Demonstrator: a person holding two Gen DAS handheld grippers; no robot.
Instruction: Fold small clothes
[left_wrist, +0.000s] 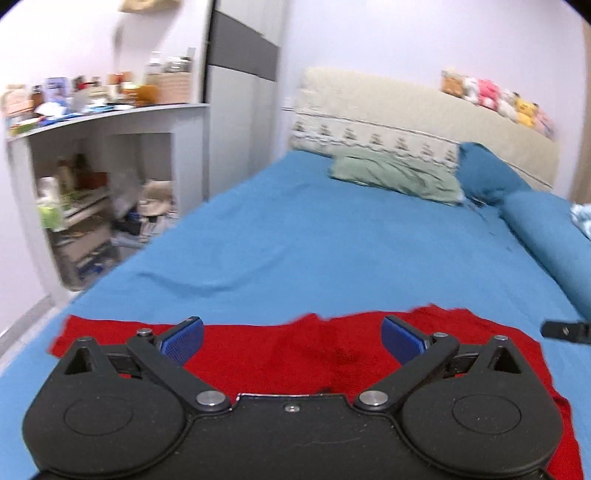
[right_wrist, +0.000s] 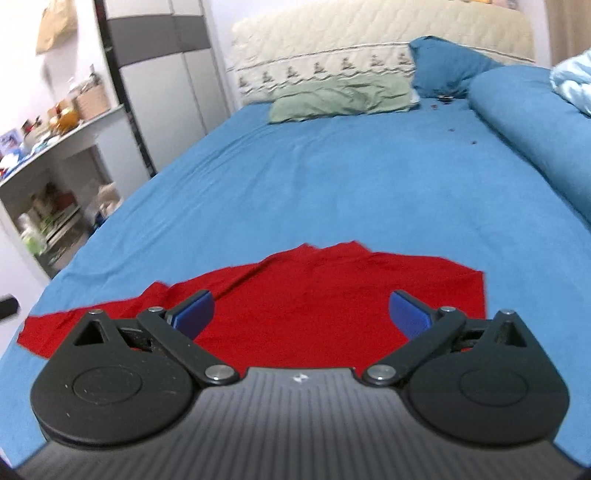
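Observation:
A small red garment (left_wrist: 295, 350) lies spread flat on the blue bed sheet (left_wrist: 314, 240), near the bed's front edge. My left gripper (left_wrist: 291, 338) hovers over it, open and empty, blue pads wide apart. In the right wrist view the red garment (right_wrist: 314, 295) shows with a sleeve stretching out to the left. My right gripper (right_wrist: 301, 314) is open and empty above the garment's near part. The tip of the right gripper (left_wrist: 565, 328) shows at the right edge of the left wrist view.
A green pillow (left_wrist: 395, 173), a blue pillow (left_wrist: 487, 173) and a rolled blue blanket (left_wrist: 554, 236) lie at the bed's far end and right side. A beige headboard (left_wrist: 406, 107) carries plush toys (left_wrist: 495, 96). Cluttered white shelves (left_wrist: 99, 177) stand left of the bed.

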